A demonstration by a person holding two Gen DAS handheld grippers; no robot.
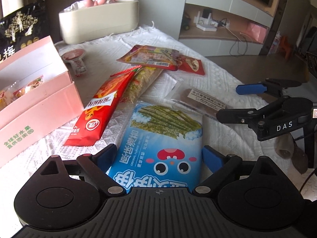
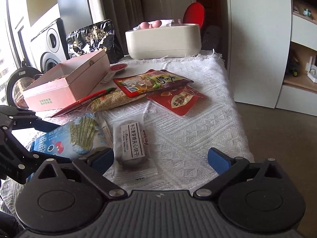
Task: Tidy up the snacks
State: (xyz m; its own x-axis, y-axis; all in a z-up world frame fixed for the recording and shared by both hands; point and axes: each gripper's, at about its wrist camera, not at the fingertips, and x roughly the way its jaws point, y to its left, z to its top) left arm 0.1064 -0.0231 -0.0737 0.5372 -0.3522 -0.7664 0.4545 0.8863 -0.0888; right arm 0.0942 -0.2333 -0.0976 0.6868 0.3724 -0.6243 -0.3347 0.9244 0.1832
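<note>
Both tools wide open, empty: left (image 1: 159, 158) astride blue seaweed packet (image 1: 158, 138), right (image 2: 160, 159) beside biscuit packet (image 2: 132, 148).

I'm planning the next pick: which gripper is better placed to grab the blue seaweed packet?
Left. The left gripper already straddles the blue seaweed packet, open; the right gripper sits over the clear biscuit packet.
</note>
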